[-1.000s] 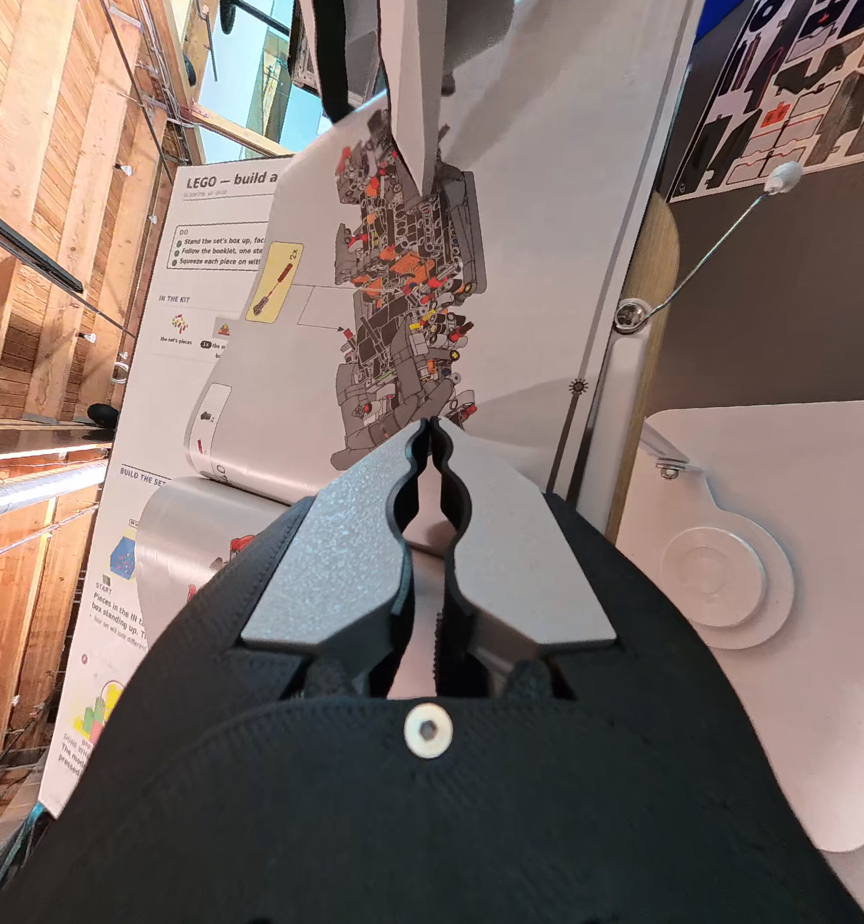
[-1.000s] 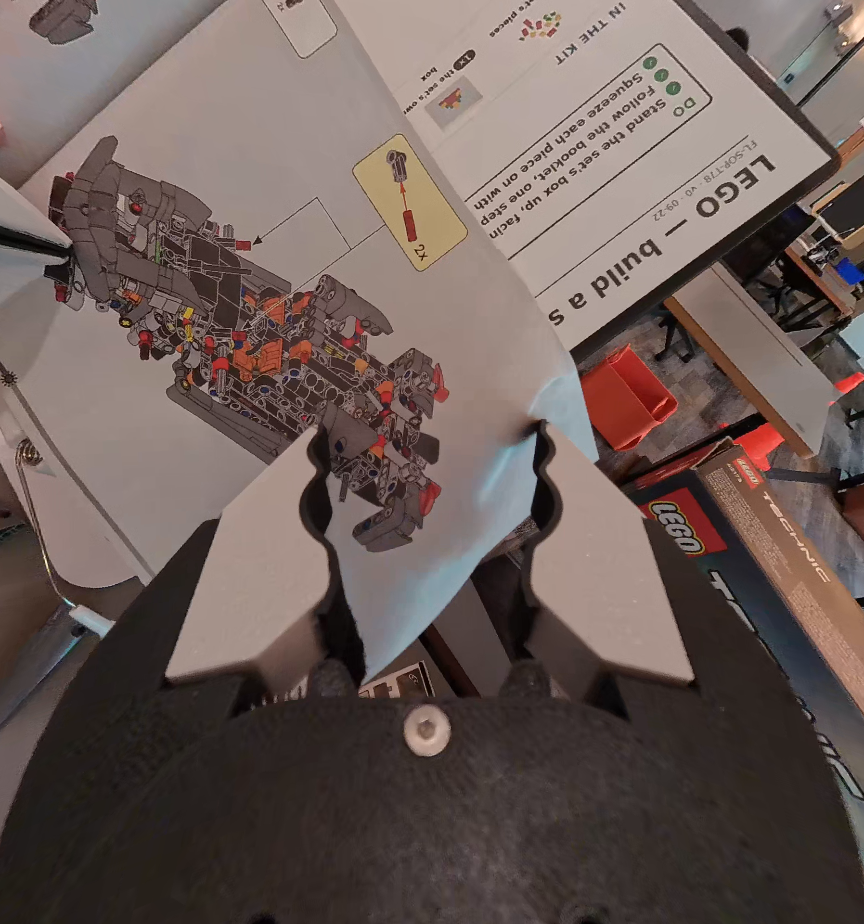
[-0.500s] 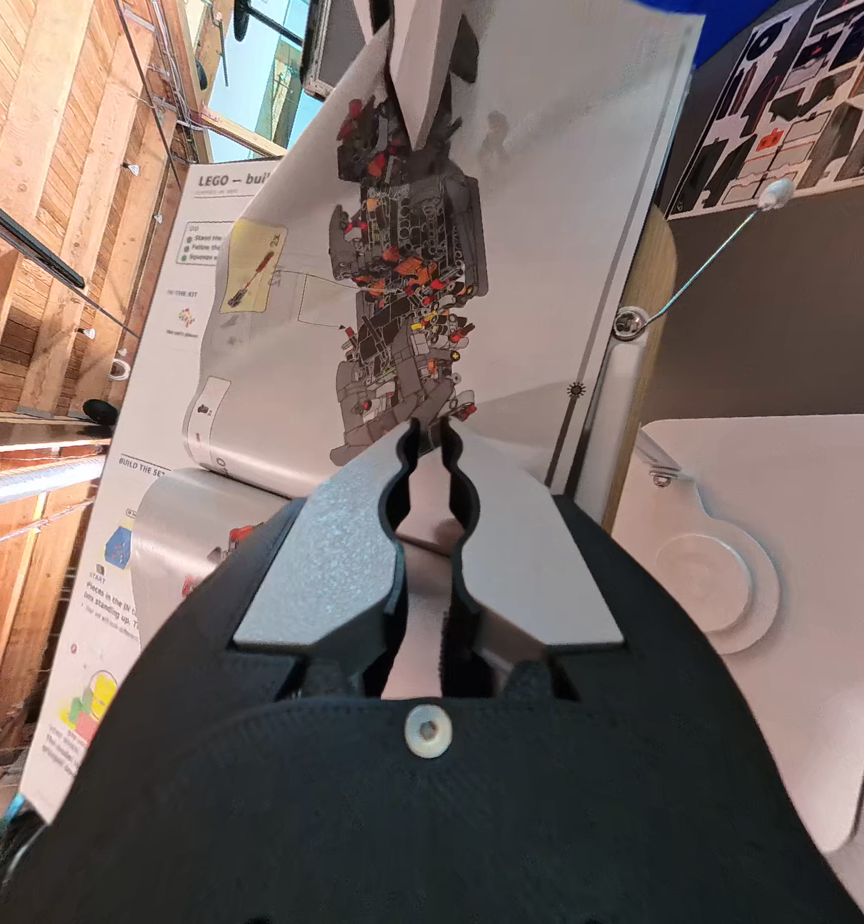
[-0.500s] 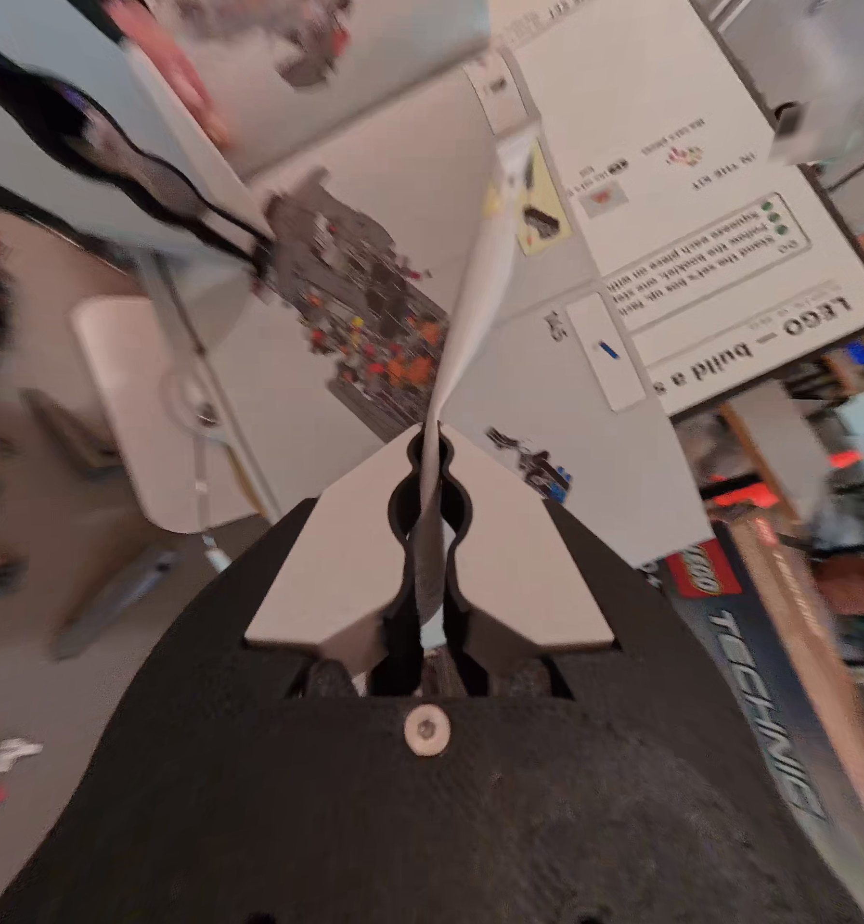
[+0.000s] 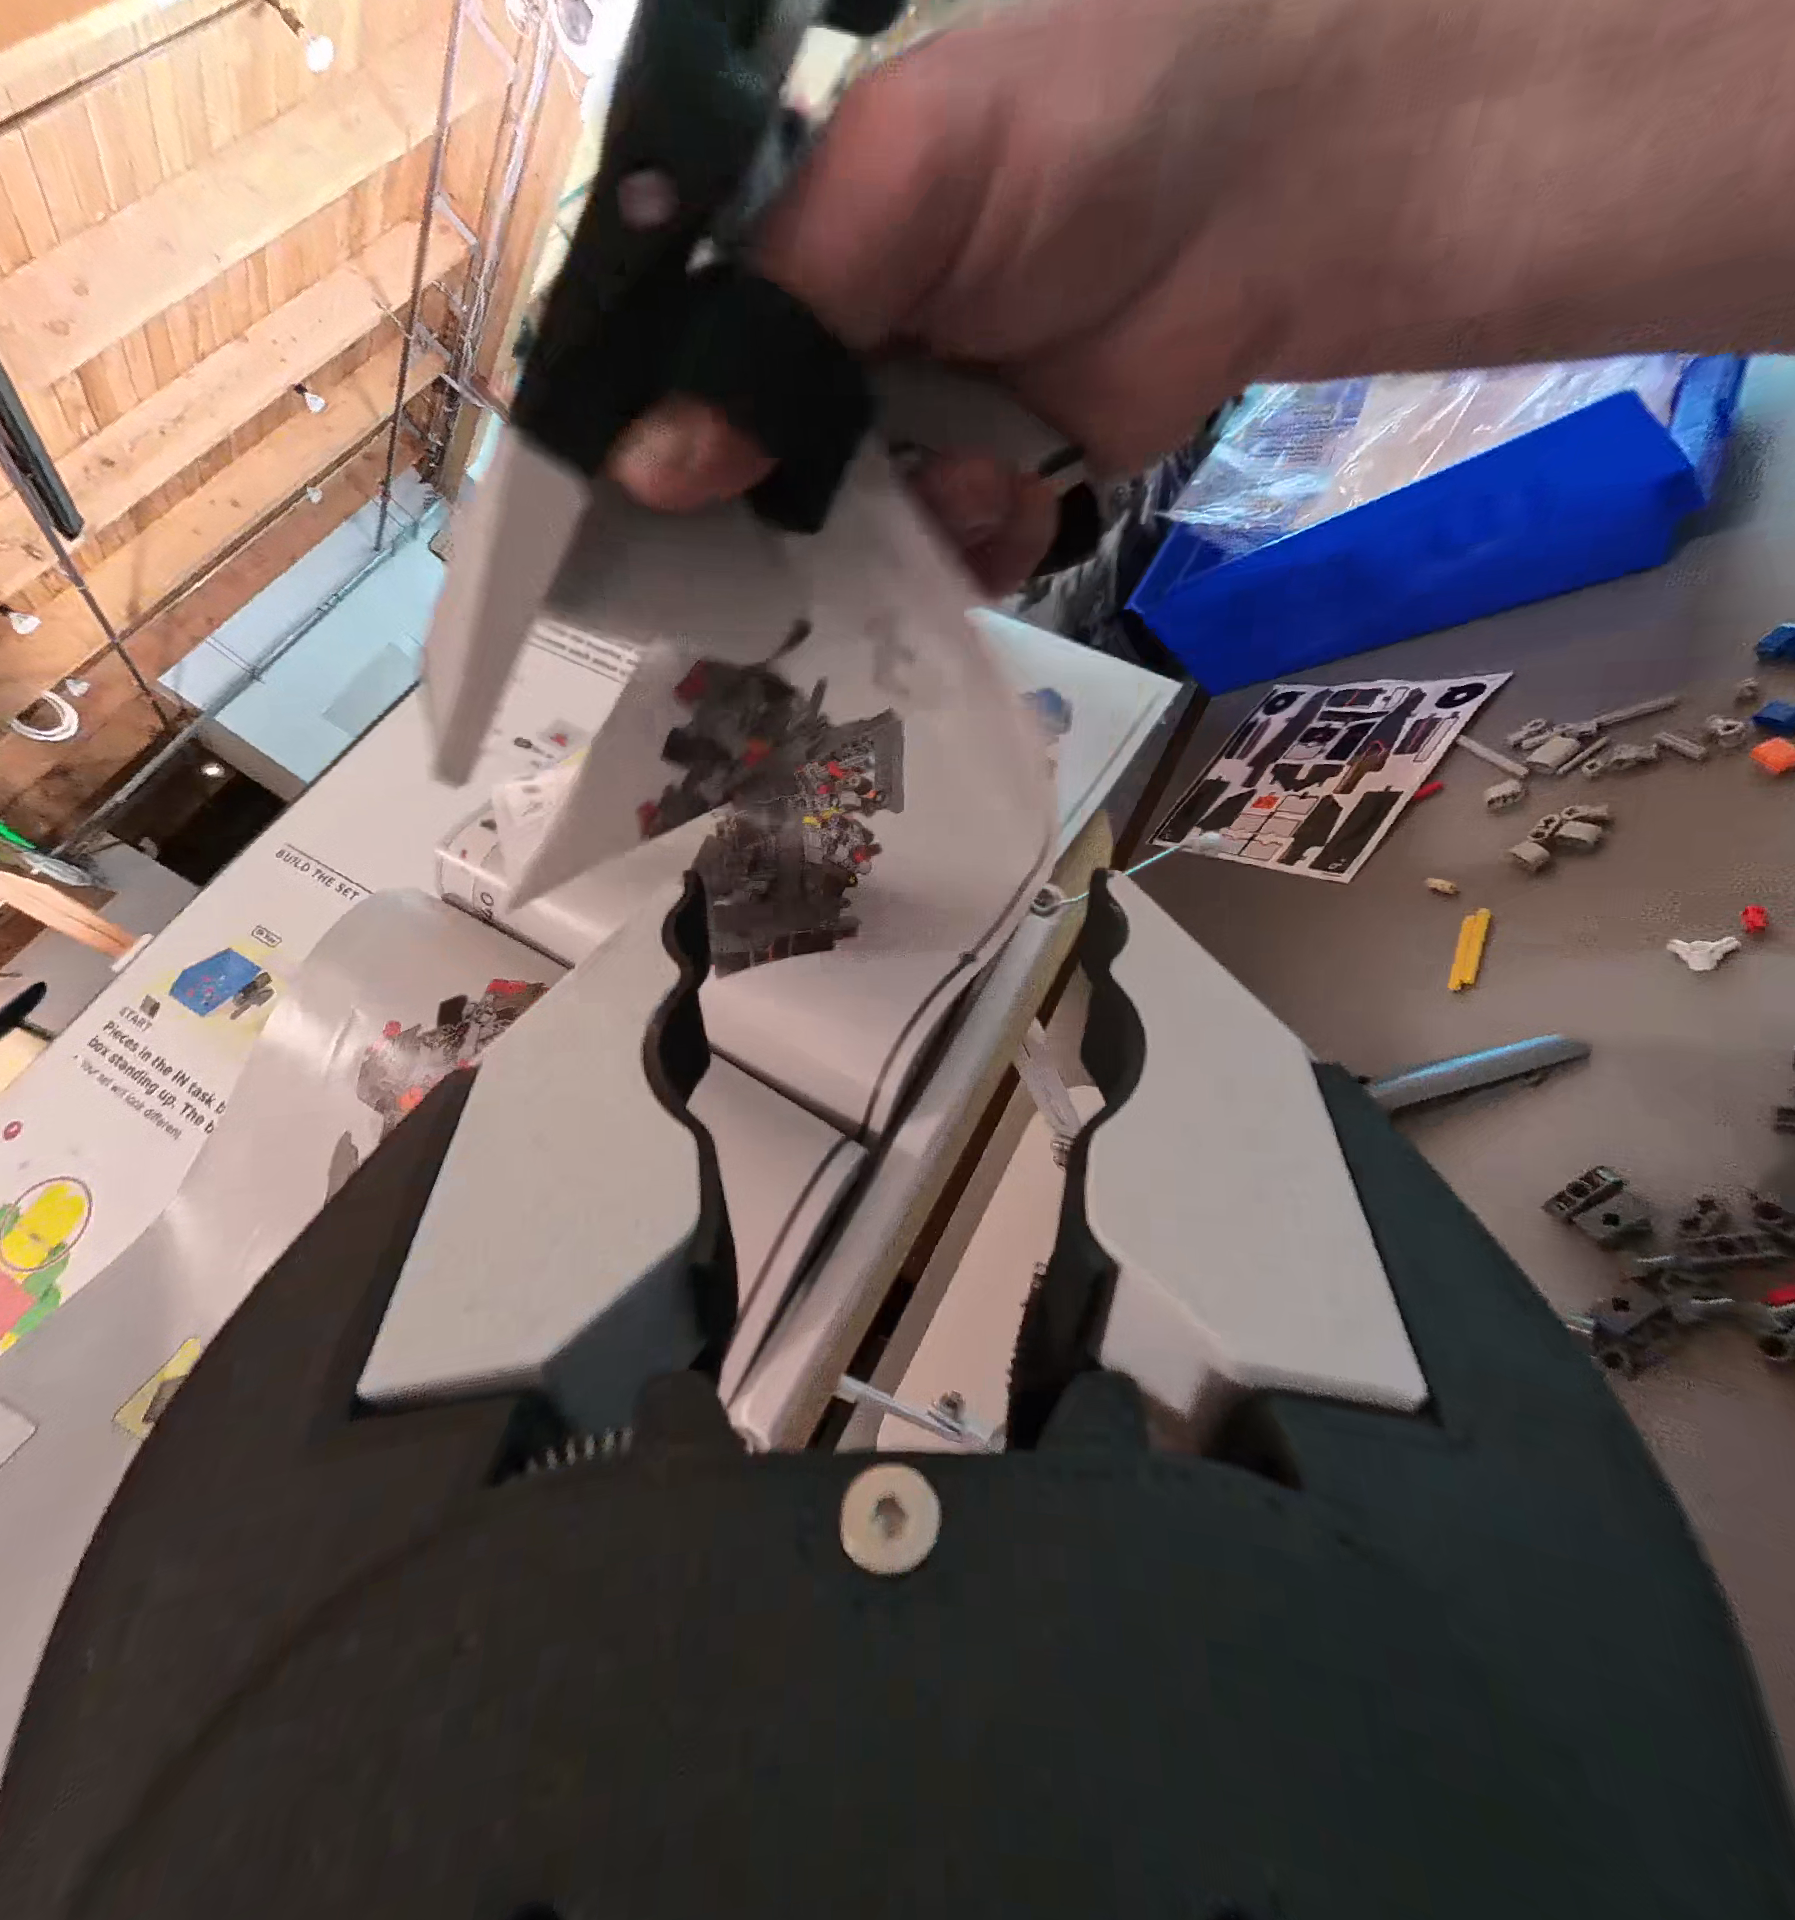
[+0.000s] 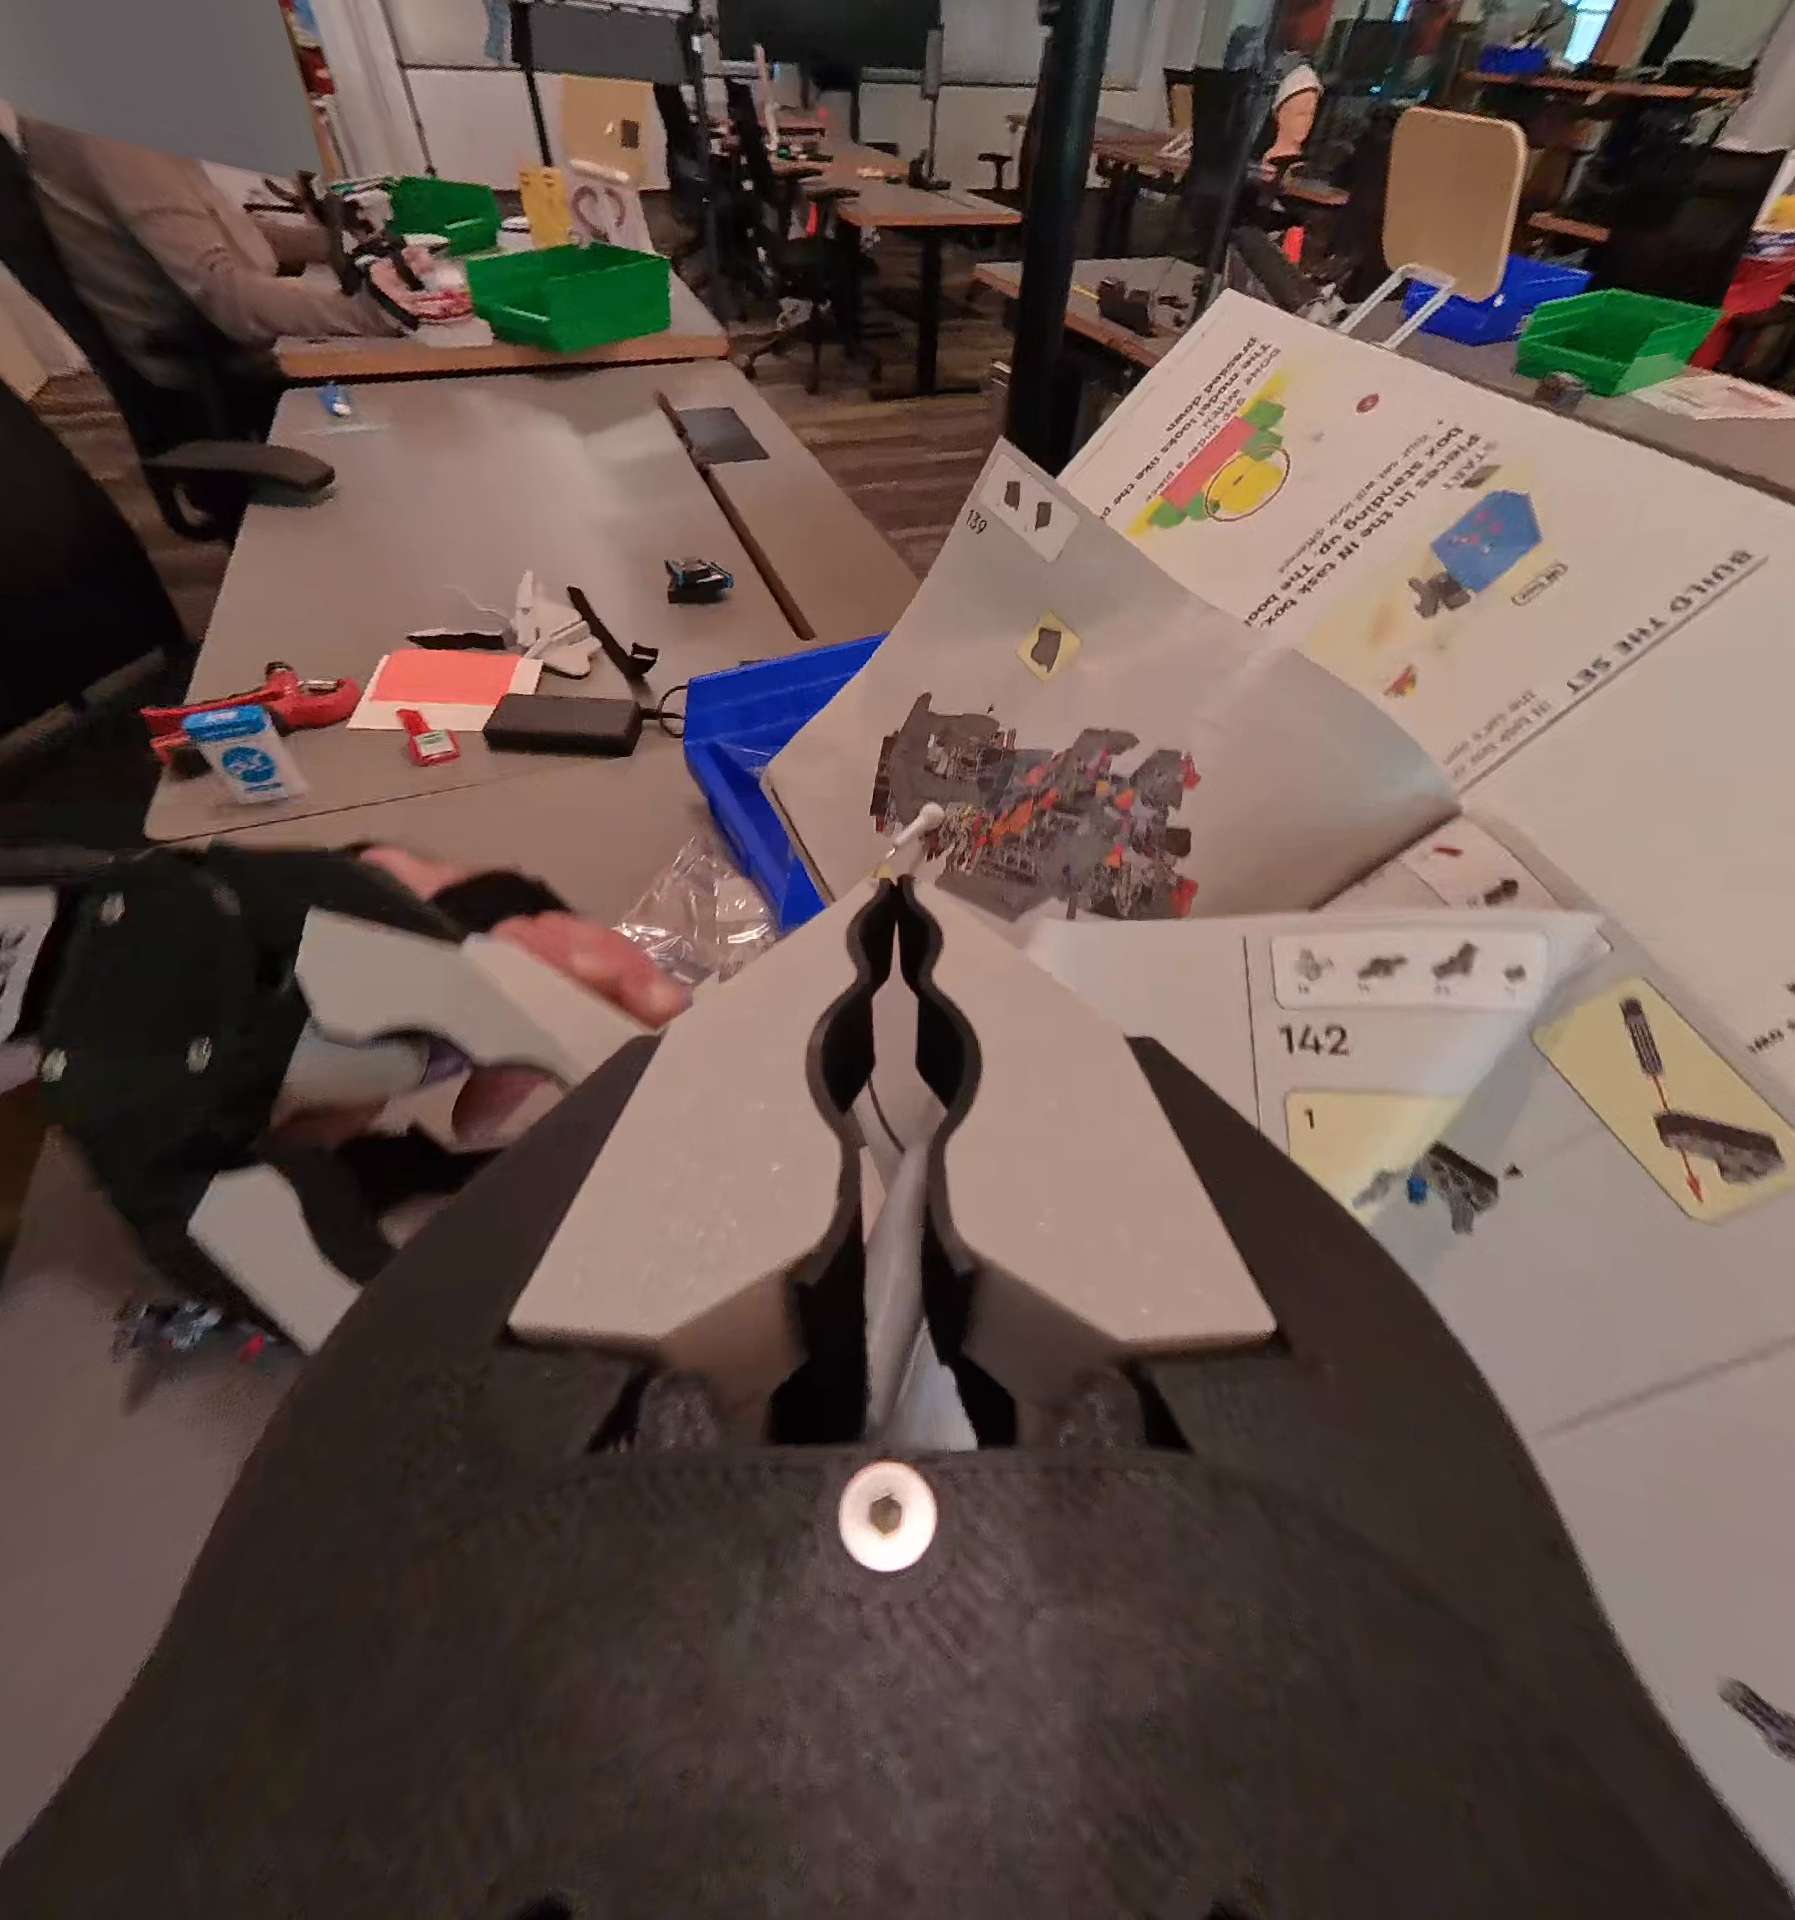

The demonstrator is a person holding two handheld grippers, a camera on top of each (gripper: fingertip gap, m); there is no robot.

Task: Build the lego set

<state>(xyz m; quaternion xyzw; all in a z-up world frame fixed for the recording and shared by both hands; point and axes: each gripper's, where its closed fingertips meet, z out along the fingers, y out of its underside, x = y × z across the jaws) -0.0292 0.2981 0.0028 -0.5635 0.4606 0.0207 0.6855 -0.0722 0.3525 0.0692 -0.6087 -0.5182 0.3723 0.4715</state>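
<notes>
An open instruction booklet with a picture of a grey model lies on a white stand. My right gripper is shut on one of its pages; the thin white paper runs between the pads. In the left wrist view that gripper hangs blurred over the booklet, held by a hand, with the page curving from it. My left gripper is open and holds nothing, its fingers either side of the stand's edge. It also shows, open, in the right wrist view.
A large printed sheet lies under the booklet. A blue bin, a sticker sheet and several loose bricks sit on the grey table to the right. A clear plastic bag lies beside the bin.
My left gripper opened, let go of the page it pinched and drew back. My right gripper closed on a page and swung it across the booklet.
</notes>
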